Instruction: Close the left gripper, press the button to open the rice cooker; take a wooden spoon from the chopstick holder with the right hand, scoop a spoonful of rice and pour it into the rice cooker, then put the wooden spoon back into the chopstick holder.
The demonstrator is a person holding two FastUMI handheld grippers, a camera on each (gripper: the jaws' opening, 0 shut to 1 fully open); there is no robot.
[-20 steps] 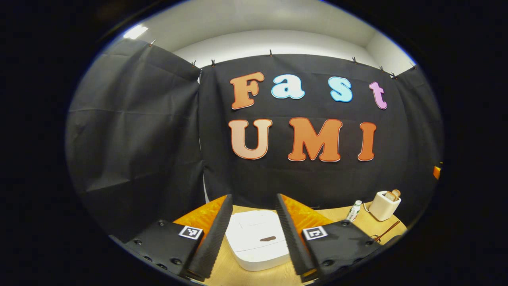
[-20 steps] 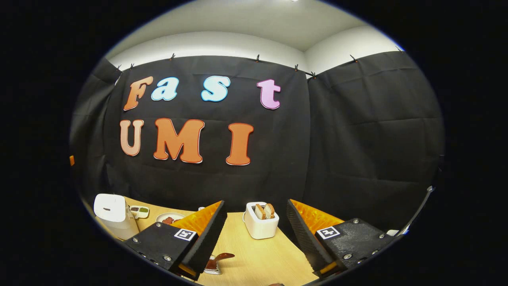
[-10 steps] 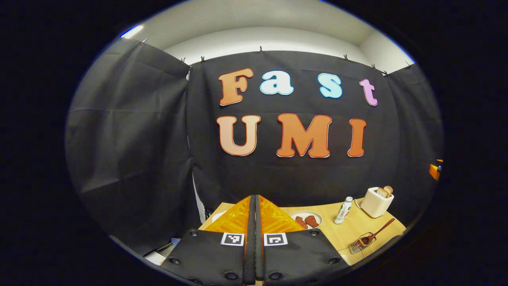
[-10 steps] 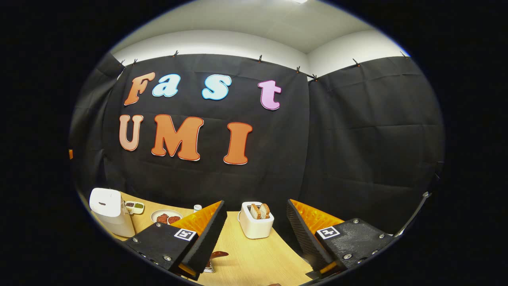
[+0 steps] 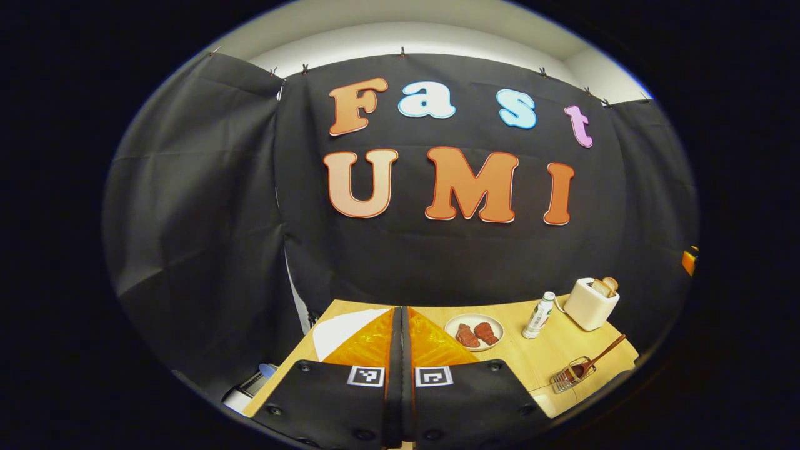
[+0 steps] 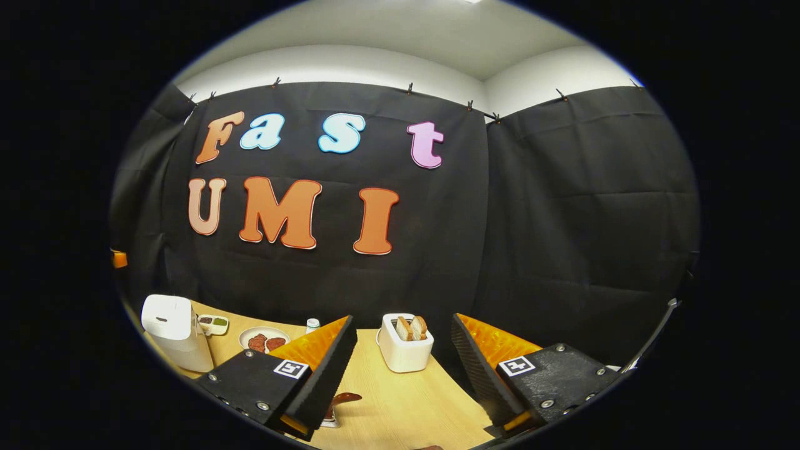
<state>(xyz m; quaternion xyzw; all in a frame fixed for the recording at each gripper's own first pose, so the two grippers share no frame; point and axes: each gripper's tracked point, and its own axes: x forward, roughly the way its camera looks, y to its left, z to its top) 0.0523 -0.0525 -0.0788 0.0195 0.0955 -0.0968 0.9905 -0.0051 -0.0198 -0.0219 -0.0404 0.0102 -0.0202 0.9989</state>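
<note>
Left gripper [image 5: 400, 325]: fingers pressed together on nothing, held above the white rice cooker [image 6: 170, 331], lid down, far left on the table [image 6: 400, 406]. Step in hand, as judged: pressing the lid button. Bring the joined tips straight down on the button, square and firm. Right gripper [image 6: 400, 350]: fingers apart, empty, near the wooden spoon [image 5: 601, 357] leaning in the wire chopstick holder [image 5: 565, 378]
</note>
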